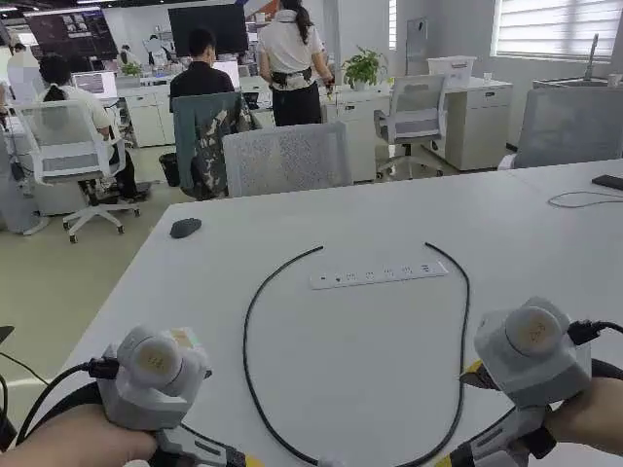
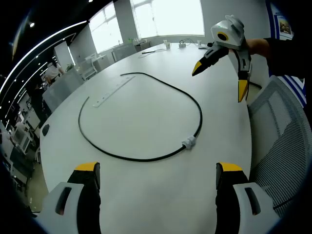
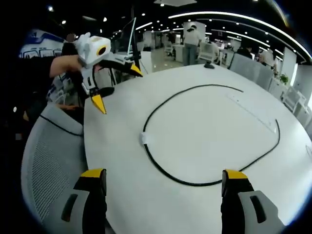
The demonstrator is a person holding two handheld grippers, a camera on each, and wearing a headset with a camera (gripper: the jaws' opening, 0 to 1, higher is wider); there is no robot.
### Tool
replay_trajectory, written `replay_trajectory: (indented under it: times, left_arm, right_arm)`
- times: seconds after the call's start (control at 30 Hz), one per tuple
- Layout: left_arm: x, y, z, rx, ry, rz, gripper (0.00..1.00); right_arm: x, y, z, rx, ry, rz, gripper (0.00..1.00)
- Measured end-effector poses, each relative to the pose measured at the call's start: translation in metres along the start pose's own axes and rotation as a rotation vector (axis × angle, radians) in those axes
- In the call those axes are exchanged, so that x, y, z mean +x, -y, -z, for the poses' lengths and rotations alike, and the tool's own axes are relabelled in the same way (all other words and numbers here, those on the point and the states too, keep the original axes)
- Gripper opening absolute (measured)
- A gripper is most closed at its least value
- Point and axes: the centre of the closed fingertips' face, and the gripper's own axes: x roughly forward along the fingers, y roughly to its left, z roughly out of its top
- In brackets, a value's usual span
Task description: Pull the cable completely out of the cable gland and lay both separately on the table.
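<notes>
A long black cable (image 1: 245, 331) lies in a wide loop on the white table (image 1: 370, 370). A small white cable gland (image 2: 188, 143) sits on the cable near the table's front edge, also seen in the right gripper view as the gland (image 3: 145, 138). My left gripper (image 2: 158, 168) hovers open above the table's near edge, nothing between its jaws. My right gripper (image 3: 163, 174) is open too and holds nothing. Each sees the other across the loop: the right gripper (image 2: 219, 80) and the left gripper (image 3: 117, 87), both apart from the cable.
A white power strip (image 1: 380, 275) lies inside the loop. A dark mouse (image 1: 185, 227) rests at the far left edge, a phone (image 1: 608, 182) at the far right. A grey mesh chair (image 2: 278, 136) stands at the near edge. People and office chairs are beyond the table.
</notes>
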Motion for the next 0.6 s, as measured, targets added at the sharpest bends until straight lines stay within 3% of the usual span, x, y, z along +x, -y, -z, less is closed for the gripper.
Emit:
replay_trajectory:
  times: [0.13, 0.23, 0.37, 0.5, 0.53, 0.57, 0.6]
  left_arm:
    - [-0.002, -0.006, -0.004, 0.083, 0.006, -0.043, 0.99]
    - [-0.003, -0.001, -0.007, 0.037, 0.025, -0.021, 0.99]
    - [-0.005, -0.002, -0.007, 0.055, 0.011, -0.023, 0.99]
    - [-0.008, -0.004, -0.011, 0.036, 0.018, -0.024, 0.99]
    - [-0.008, -0.002, -0.013, 0.032, 0.029, -0.013, 0.99]
    - [-0.008, 0.007, -0.026, 0.023, 0.105, 0.033, 0.99]
    - [-0.009, 0.009, -0.029, -0.01, 0.125, 0.038, 0.99]
  right_arm:
    - [-0.004, 0.001, -0.001, 0.013, 0.014, 0.004, 0.99]
    - [-0.006, 0.002, -0.002, 0.015, 0.021, 0.009, 0.99]
    - [-0.006, 0.0, 0.001, 0.026, 0.014, 0.001, 0.99]
    - [-0.007, -0.005, 0.002, 0.027, 0.008, -0.012, 0.99]
    - [-0.007, -0.005, 0.002, 0.025, 0.009, -0.011, 0.99]
    - [-0.008, -0.005, 0.0, 0.023, 0.015, -0.011, 0.99]
    - [-0.008, -0.005, -0.001, 0.024, 0.019, -0.011, 0.99]
